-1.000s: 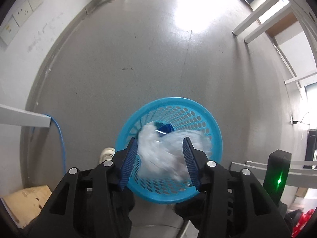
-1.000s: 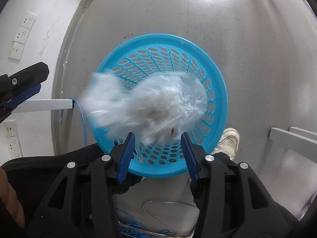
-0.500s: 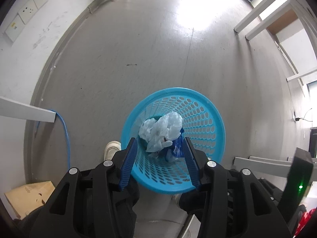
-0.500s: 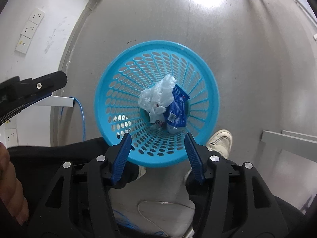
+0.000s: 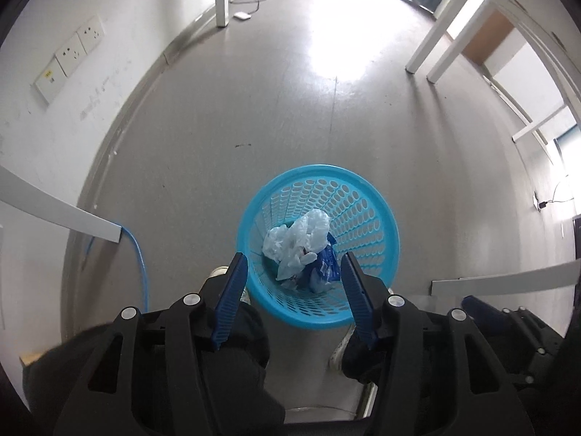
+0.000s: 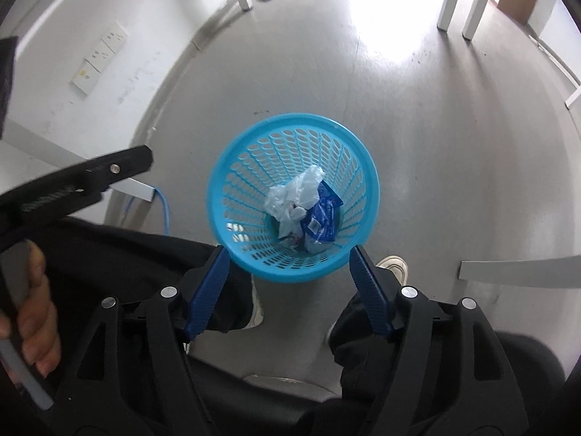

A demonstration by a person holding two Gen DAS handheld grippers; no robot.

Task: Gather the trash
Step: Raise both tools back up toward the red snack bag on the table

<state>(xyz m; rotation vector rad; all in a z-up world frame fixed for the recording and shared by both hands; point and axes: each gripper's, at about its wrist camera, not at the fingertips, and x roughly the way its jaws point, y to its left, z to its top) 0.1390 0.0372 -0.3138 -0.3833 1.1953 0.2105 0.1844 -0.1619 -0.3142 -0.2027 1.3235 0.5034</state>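
1. Since a second ago, the clear plastic bag [image 5: 298,240] has gone from a blurred mass between the gripper fingers to lying settled inside the blue basket [image 5: 377,218], and both cameras now sit higher above that basket.
2. Landmark: the blue perforated basket [image 6: 232,167] stands upright on the grey floor [image 5: 254,109].
3. Inside the basket, the crumpled clear plastic bag [image 6: 295,200] lies at the bottom, touching a blue snack wrapper [image 6: 325,218] just to its right.
4. Left gripper [image 5: 295,299] hovers above the near rim of the basket, its jaws spread wide and holding nothing.
5. Right gripper [image 6: 290,292] also hangs above the near rim of the basket, jaws spread wide and empty.
6. From the right wrist view, the left gripper's black body [image 6: 72,181] shows to the left of the basket, with the person's left hand [image 6: 34,309] on its handle.
7. White shoes [image 6: 394,267] stand on the floor just beside the near side of the basket.
8. Left of the basket, a blue cable [image 5: 139,254] runs down by the white wall [image 5: 43,138], which carries sockets [image 5: 69,56].
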